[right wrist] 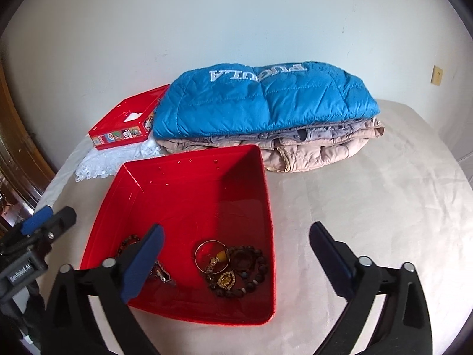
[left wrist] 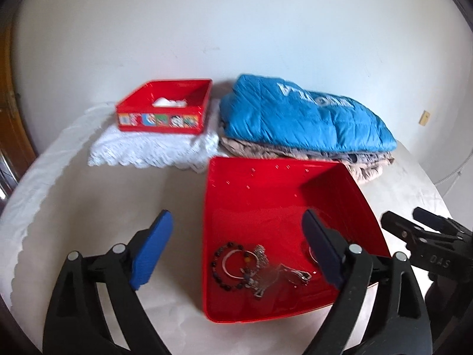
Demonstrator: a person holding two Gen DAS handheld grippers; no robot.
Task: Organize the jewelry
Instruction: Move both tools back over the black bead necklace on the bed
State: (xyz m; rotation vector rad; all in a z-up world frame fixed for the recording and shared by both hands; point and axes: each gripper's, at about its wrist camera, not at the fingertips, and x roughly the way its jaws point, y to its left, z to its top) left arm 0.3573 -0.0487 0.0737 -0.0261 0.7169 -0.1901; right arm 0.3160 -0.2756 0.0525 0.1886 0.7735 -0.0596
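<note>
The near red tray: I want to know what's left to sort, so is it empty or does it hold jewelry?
Not empty. The near red tray holds jewelry: a dark bead bracelet, a gold bangle and a pendant lie tangled on its floor.

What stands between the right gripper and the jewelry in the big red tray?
Nothing visible. The right gripper hangs open above the red tray, and the jewelry lies uncovered on the tray's floor between its jaws.

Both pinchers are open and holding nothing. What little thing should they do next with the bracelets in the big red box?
Probably lower the right gripper onto the gold bangle and close on it. Both grippers stand open and empty over the big red box, where the jewelry lies in tangled heaps. The bangle lies near that gripper. The small red box behind looks like where it could go.
</note>
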